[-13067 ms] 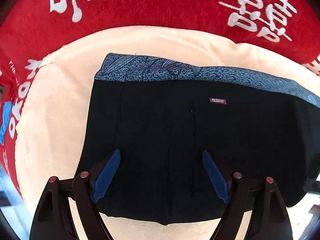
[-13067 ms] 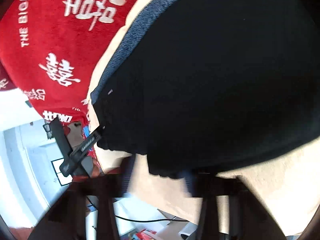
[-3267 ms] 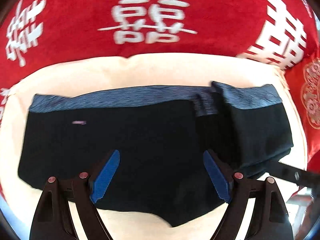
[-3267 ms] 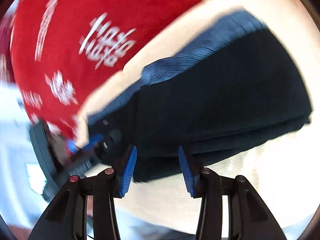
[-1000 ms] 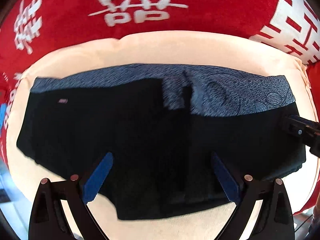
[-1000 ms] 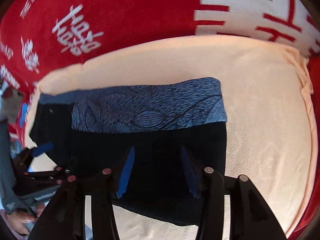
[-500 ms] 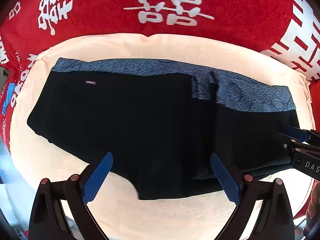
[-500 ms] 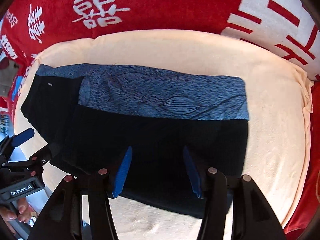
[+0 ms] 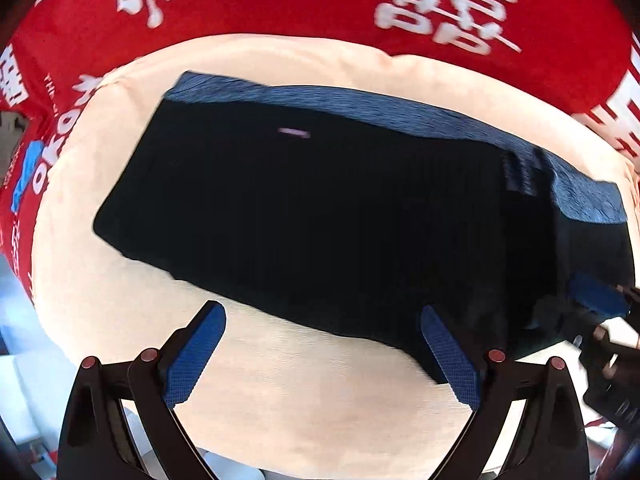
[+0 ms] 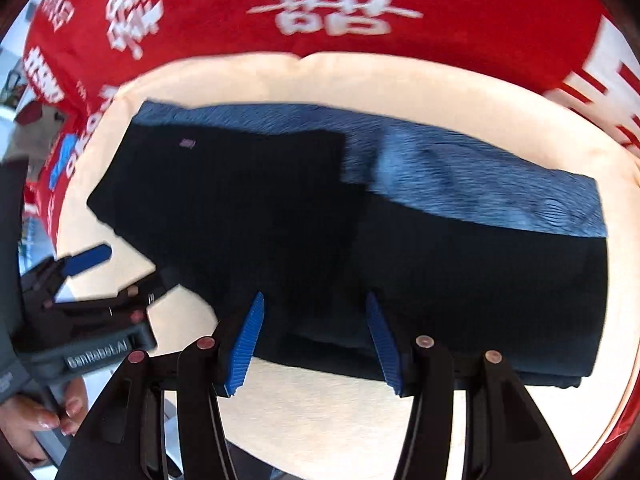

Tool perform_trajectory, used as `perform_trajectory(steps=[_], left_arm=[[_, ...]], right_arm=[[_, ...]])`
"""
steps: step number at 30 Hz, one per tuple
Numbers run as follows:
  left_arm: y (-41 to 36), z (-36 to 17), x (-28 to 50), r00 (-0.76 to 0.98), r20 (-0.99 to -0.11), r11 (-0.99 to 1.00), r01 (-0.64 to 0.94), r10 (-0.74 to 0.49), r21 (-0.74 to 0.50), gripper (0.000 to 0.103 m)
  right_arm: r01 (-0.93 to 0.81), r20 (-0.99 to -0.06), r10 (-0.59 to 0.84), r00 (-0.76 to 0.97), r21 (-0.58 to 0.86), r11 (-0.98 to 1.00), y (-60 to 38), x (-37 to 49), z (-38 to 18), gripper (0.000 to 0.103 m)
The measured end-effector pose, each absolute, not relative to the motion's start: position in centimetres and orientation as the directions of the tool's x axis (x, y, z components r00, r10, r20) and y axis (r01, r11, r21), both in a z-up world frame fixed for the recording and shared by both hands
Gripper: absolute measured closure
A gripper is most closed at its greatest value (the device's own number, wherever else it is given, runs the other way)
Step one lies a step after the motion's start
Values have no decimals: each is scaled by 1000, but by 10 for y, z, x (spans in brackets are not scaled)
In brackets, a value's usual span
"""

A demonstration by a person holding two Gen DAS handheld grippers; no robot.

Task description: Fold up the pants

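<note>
Black pants (image 9: 320,208) with a blue patterned waistband (image 9: 360,104) lie flat on a cream cushion (image 9: 300,392). A small label (image 9: 295,132) shows near the waistband. In the right wrist view the pants (image 10: 440,280) are doubled over at the right, where the waistband (image 10: 460,176) looks wider. My left gripper (image 9: 320,344) is open above the bare cushion, just in front of the pants' near edge, with nothing in it. My right gripper (image 10: 314,340) is open above the near edge of the folded part, its pads clear of the cloth. One of its pads (image 9: 596,300) shows at the right.
A red blanket (image 9: 300,8) with white characters lies under and behind the cushion (image 10: 360,412). In the right wrist view my left gripper (image 10: 124,272) and the hand (image 10: 32,420) holding it sit at the left, off the cushion's corner. Floor shows beyond the near edge.
Both grippers have slid leftward along the pants, which now sit further right in both views. The left gripper has come off the cloth onto bare cushion. Both stay open.
</note>
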State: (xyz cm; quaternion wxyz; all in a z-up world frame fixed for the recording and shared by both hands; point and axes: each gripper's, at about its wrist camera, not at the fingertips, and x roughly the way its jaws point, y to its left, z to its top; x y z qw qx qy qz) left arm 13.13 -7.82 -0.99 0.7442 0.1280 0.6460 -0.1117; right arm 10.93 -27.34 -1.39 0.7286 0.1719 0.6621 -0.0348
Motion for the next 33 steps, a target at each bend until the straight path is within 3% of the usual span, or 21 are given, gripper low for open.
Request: perform_trajectory(steps=[17,33], left_arm=[[-32,-25,153,108,-994,973,230,-31,-6,4],[-7,-39,168,68,-995,985,165,-69,-57,4]], right_arm=[[199,-995,98,31,102,975,-246,117,-32,29],[194,-995,104,0,103,976,-244,125,-36,27]])
